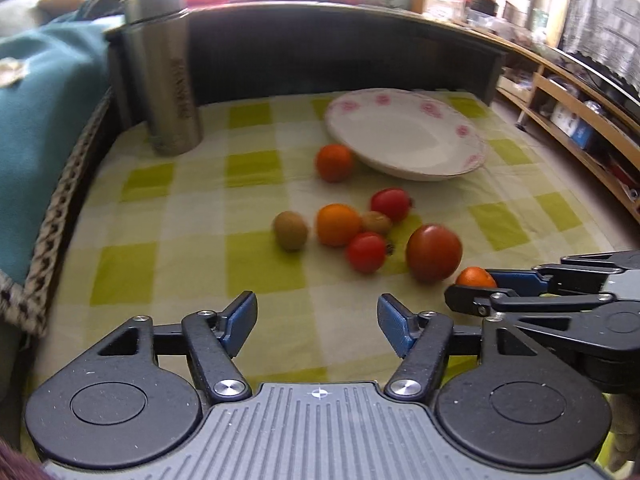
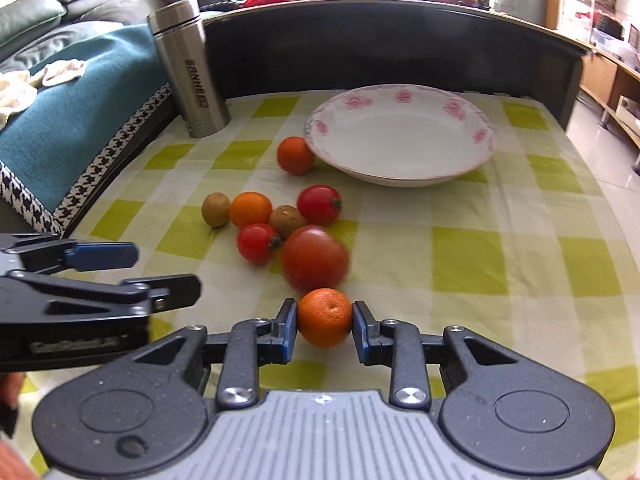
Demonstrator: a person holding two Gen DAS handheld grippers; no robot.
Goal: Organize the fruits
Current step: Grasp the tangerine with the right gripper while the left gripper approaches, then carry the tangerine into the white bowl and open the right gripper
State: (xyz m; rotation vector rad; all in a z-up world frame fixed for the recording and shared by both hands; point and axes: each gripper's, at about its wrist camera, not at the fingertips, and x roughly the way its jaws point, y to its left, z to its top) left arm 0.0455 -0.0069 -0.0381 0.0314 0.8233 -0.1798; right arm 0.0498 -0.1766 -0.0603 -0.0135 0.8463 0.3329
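Gripping is the step in hand: the right gripper (image 2: 325,317) is closed on a small round orange mandarin (image 2: 325,317), both blue pads pressed against its sides, near the front edge of the table covered by a green-and-white checked cloth (image 2: 500,264). Whether the fruit is lifted off the cloth or resting on it cannot be told. The left gripper (image 1: 317,322) is held wide, with nothing between its fingers, low at the front edge and just to the left of the right one.

The empty white shallow plate with pink flower rim (image 2: 402,136) sits toward the back right corner and is judged to be the place for the fruit. The next move is therefore judged to call for a lift clear of the large dark-red tomato (image 2: 315,258), which lies just behind the held mandarin, and a carry over the loose cluster at mid-table: two small red tomatoes (image 2: 258,243), two brown kiwis (image 2: 216,209) and a second orange mandarin (image 2: 250,209). A third orange fruit (image 2: 295,155) touches the plate's left rim and should not be knocked.

Dark lettering is printed vertically on the stainless-steel cylindrical flask (image 2: 192,68) at the back left corner; it cannot be read with confidence. Faint embossed writing on the left gripper's body is illegible.
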